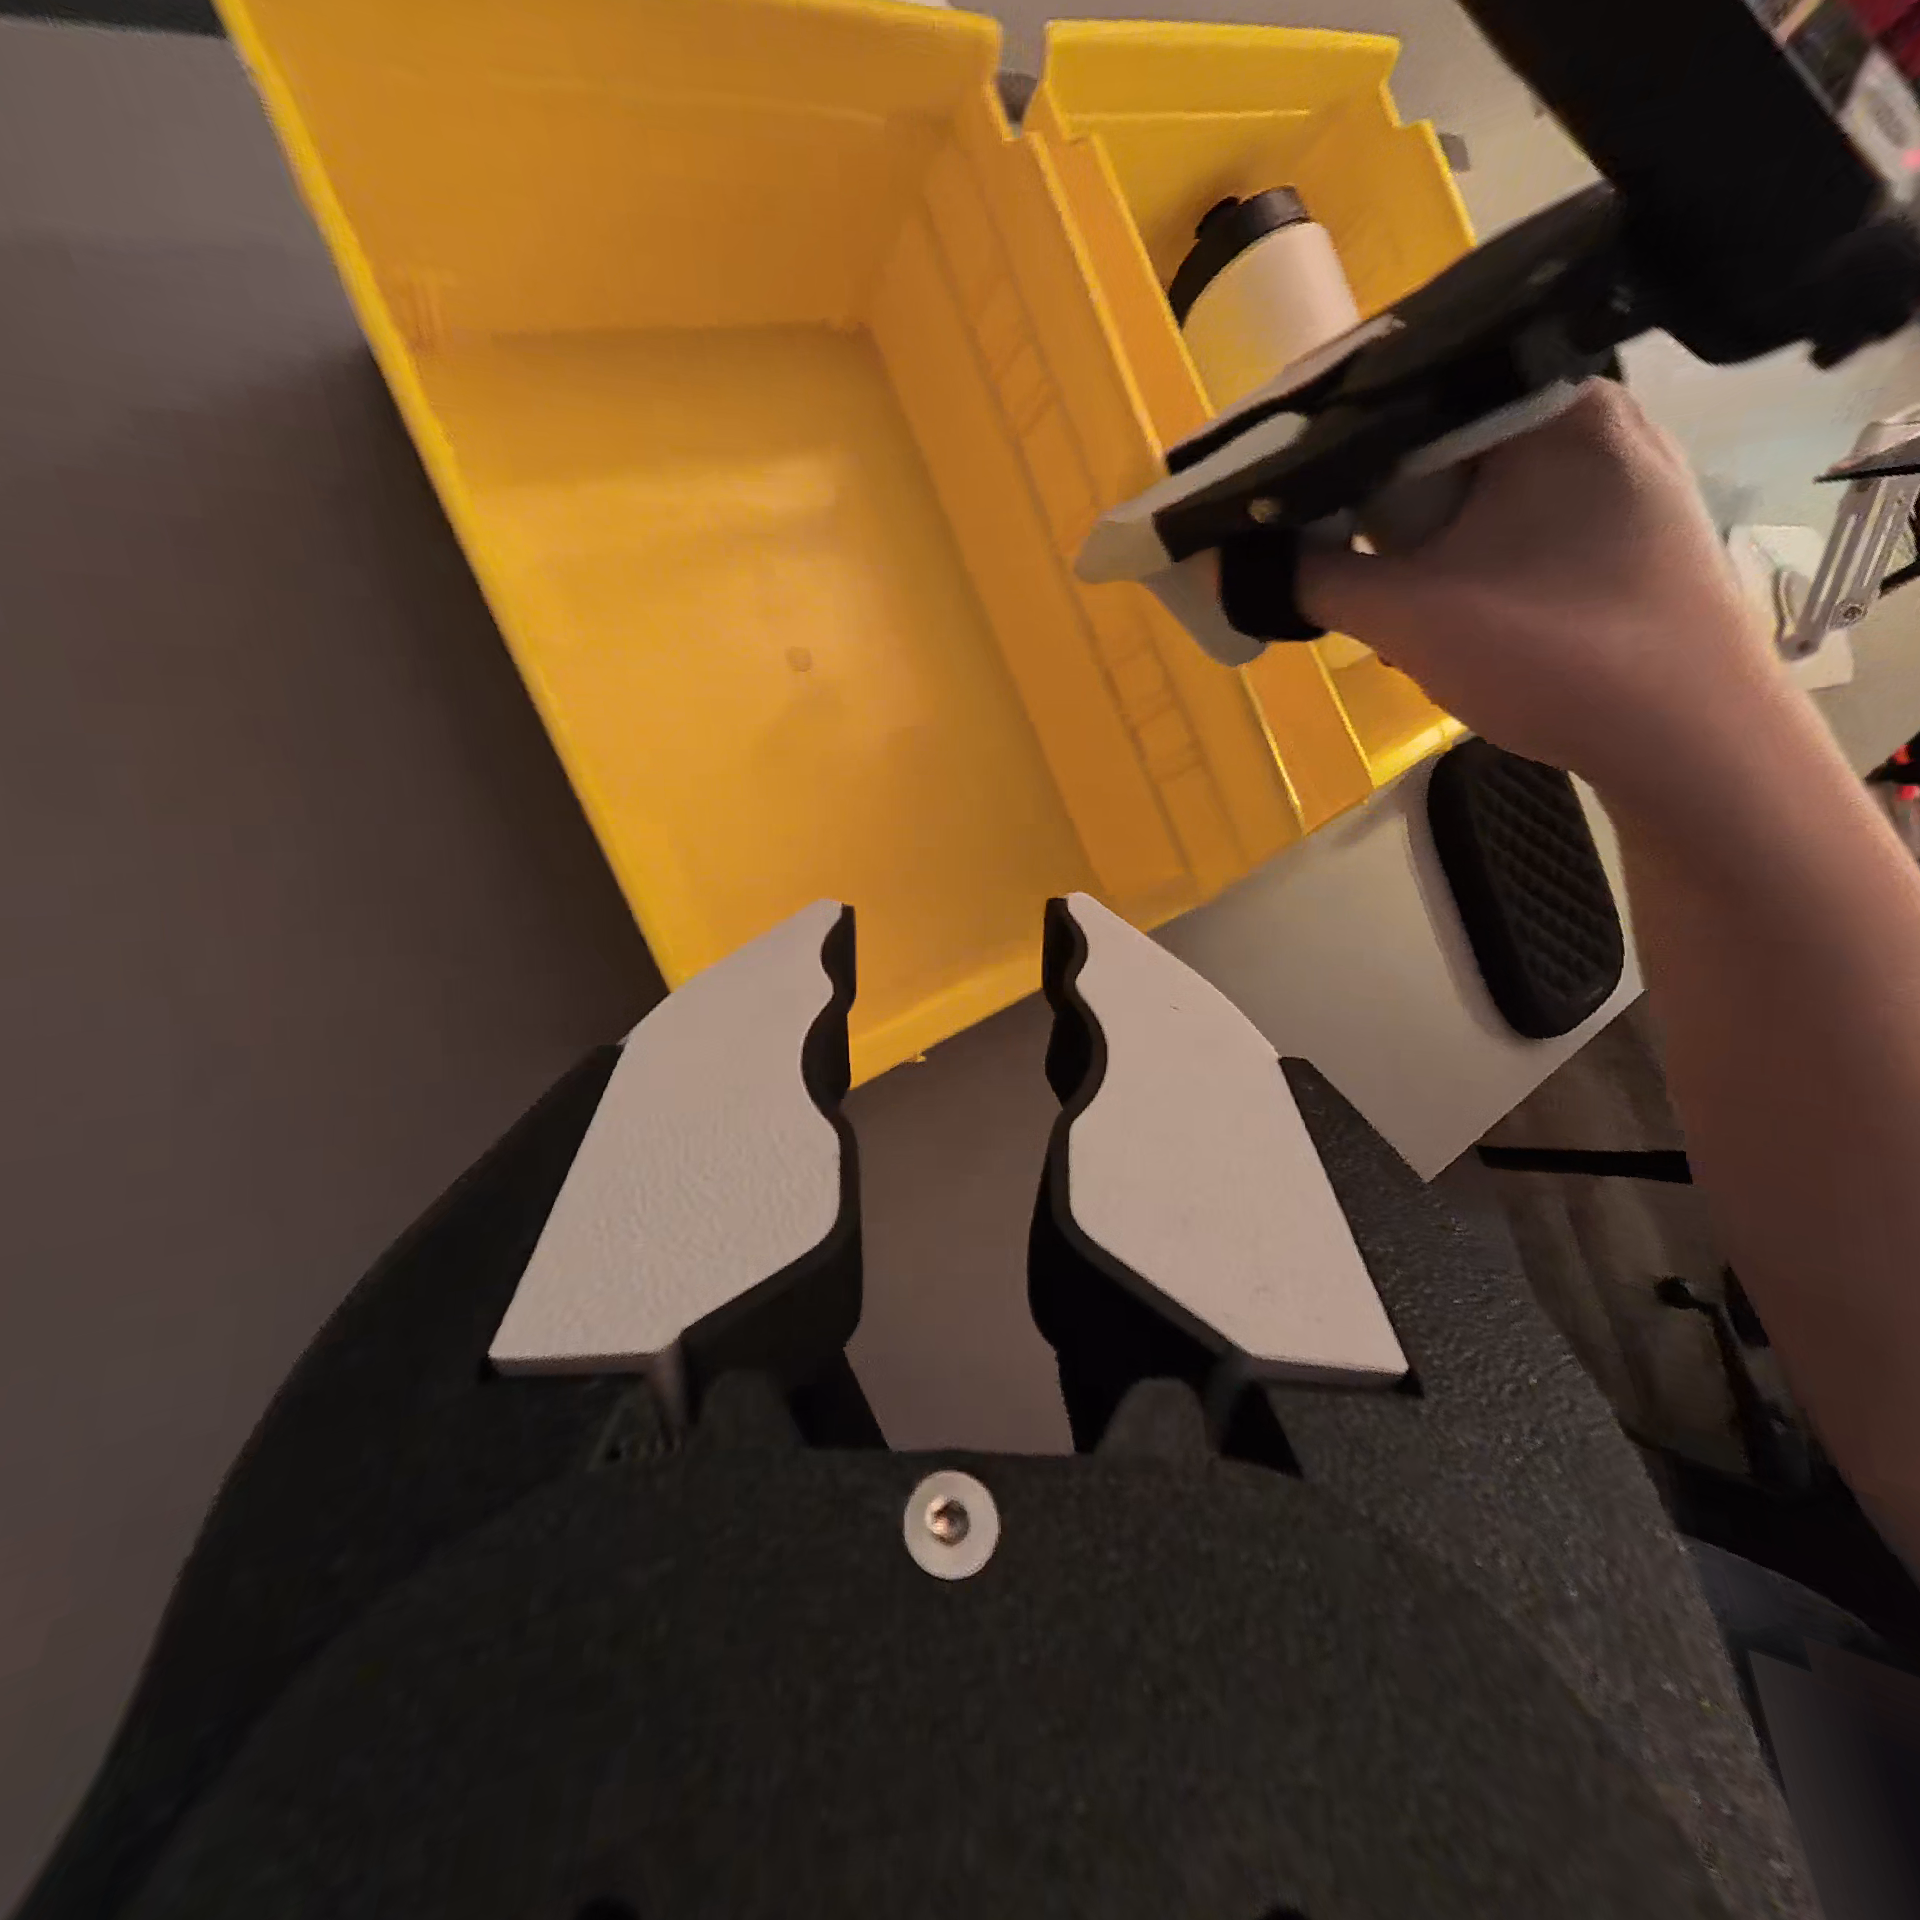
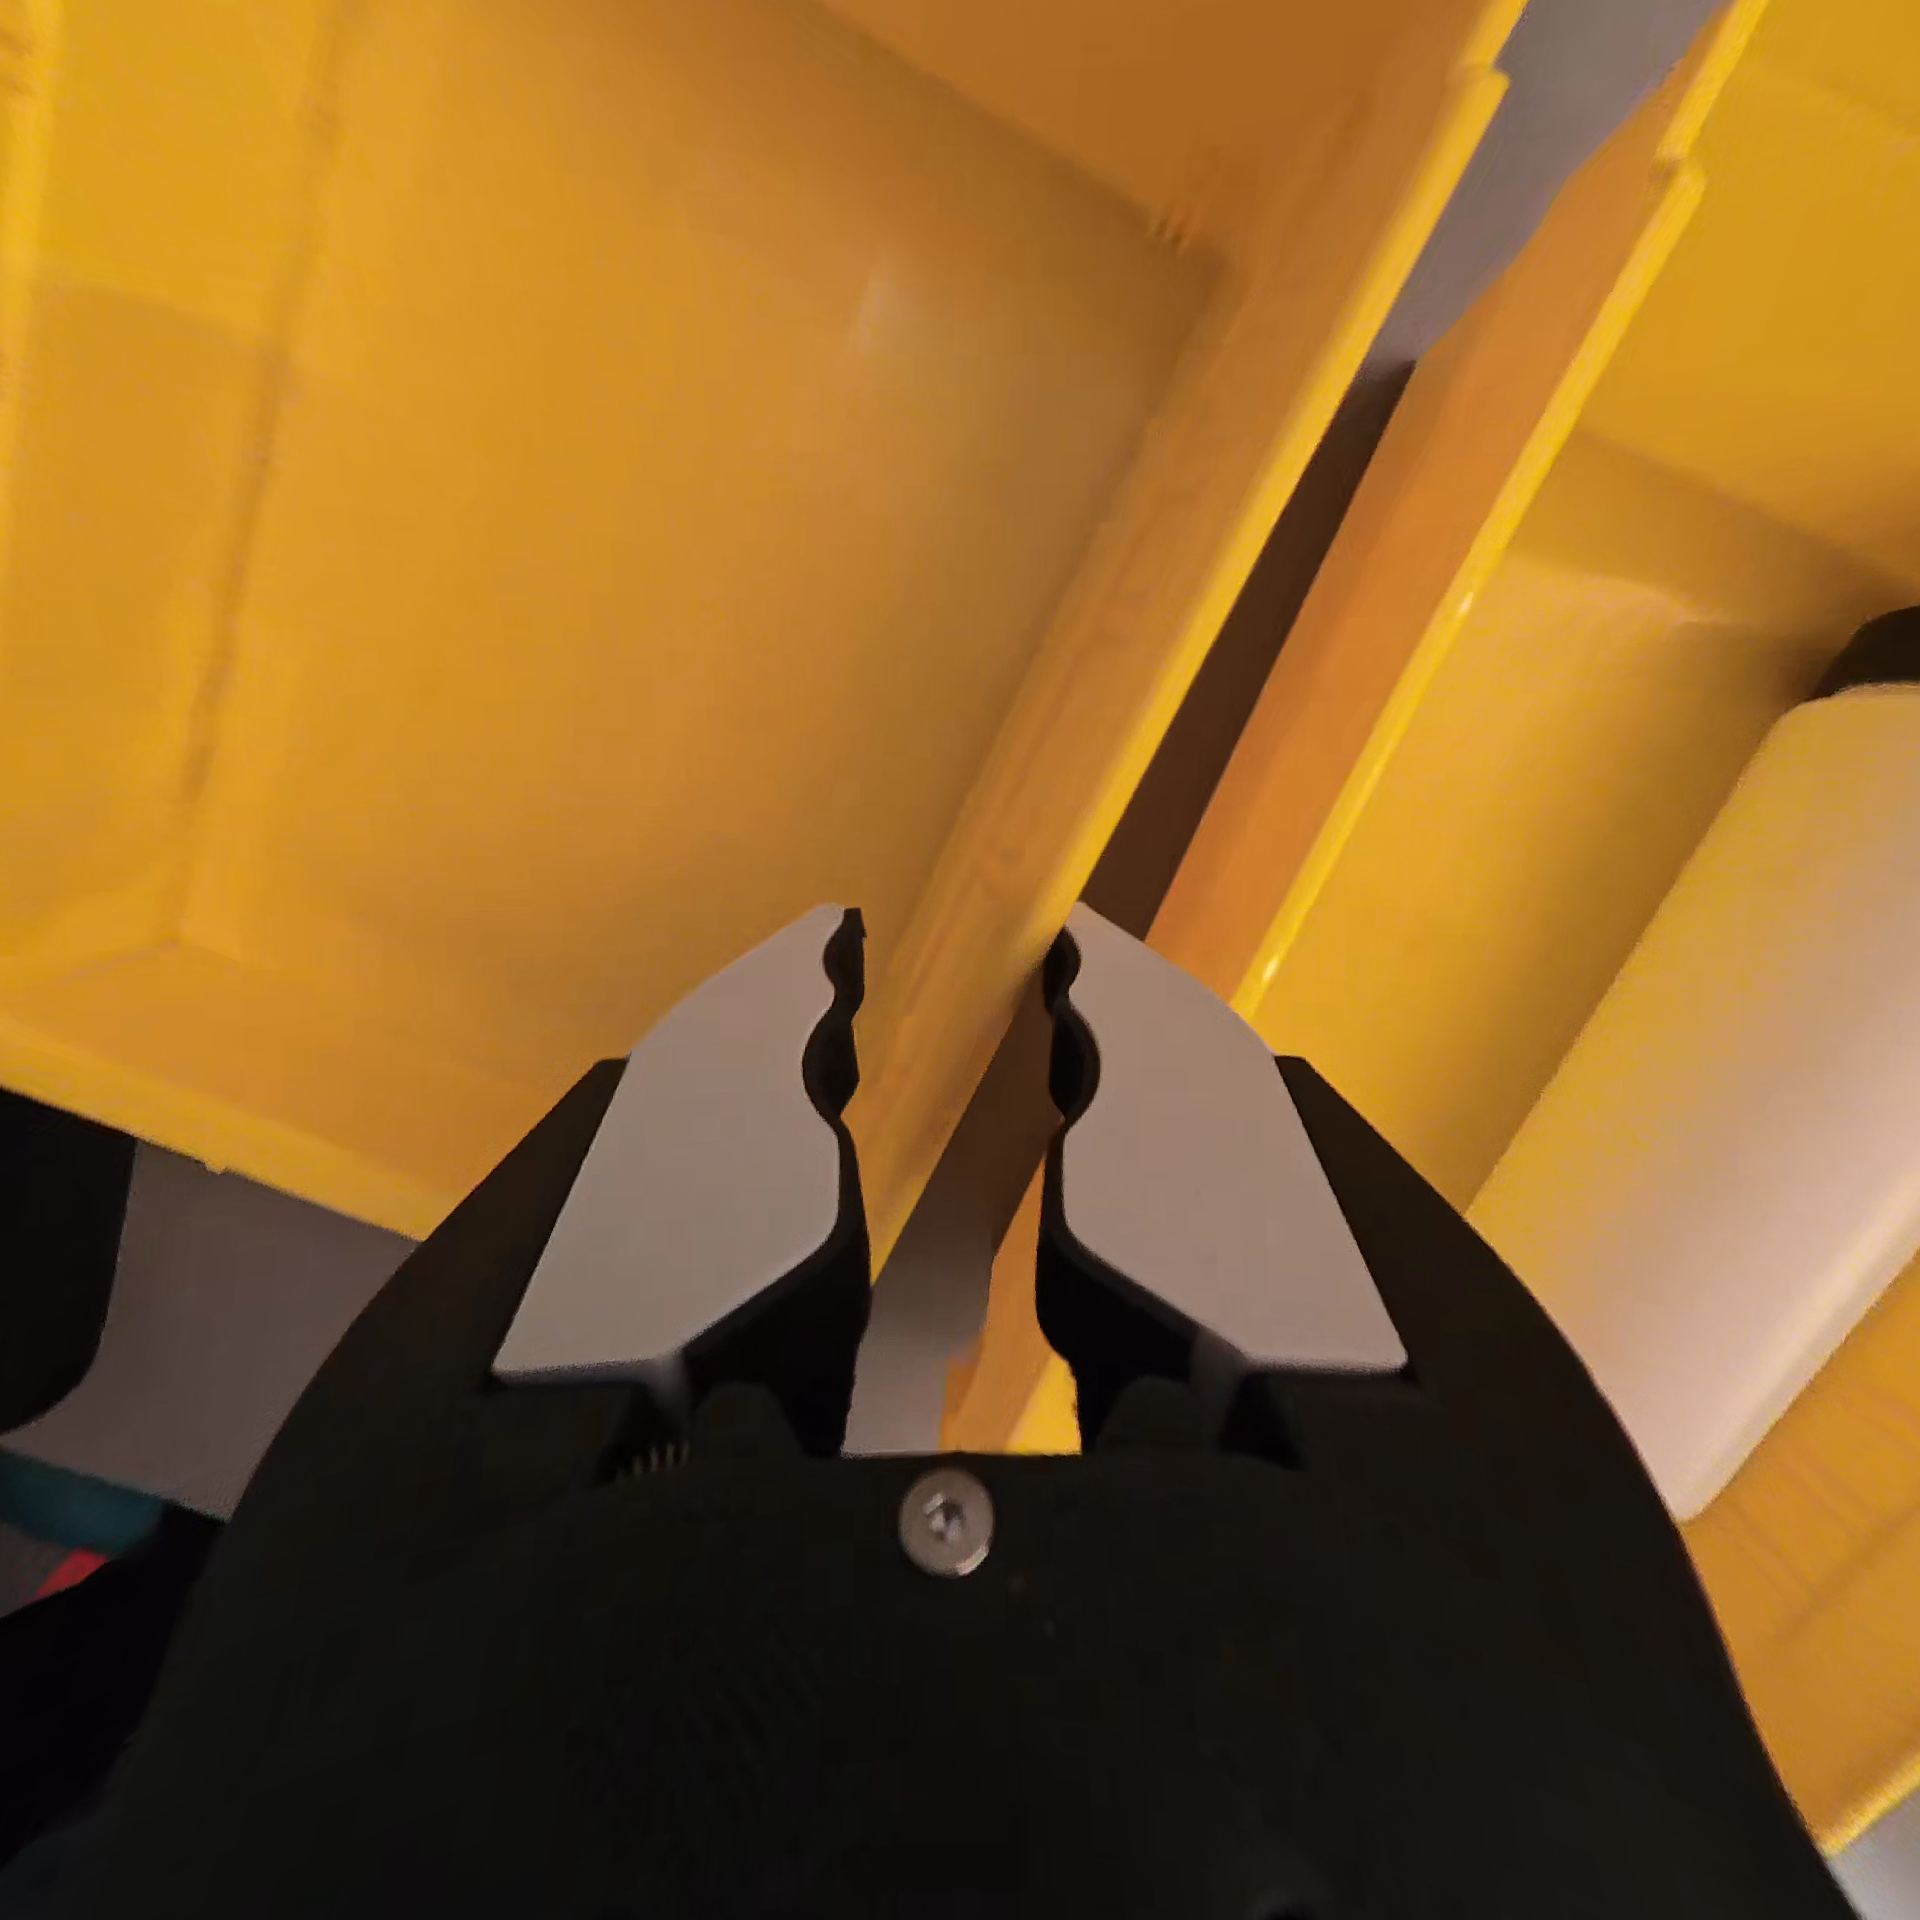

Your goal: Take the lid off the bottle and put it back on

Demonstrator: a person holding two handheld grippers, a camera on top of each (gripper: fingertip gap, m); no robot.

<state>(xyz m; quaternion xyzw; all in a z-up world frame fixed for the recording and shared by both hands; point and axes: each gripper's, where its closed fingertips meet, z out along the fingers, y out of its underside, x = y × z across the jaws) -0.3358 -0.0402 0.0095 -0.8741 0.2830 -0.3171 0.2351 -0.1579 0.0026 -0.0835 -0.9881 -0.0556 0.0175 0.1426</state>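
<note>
A white bottle (image 1: 1273, 296) with a black lid (image 1: 1252, 213) lies on its side in the smaller right yellow bin (image 1: 1226, 104). It also shows at the right edge of the right wrist view (image 2: 1725, 997), its lid (image 2: 1881, 655) at the far end. My left gripper (image 1: 948, 920) is open and empty, above the near edge of the large yellow bin (image 1: 727, 582). My right gripper (image 2: 954, 930) is open and empty, over the walls between the two bins, left of the bottle. It shows from the side in the left wrist view (image 1: 1164, 561), held by a hand.
The large bin (image 2: 623, 520) holds nothing. The two bins stand side by side on a grey table (image 1: 208, 623). A white block with a black ribbed pad (image 1: 1527, 894) lies near the small bin's front corner. The person's forearm (image 1: 1766, 935) crosses the right side.
</note>
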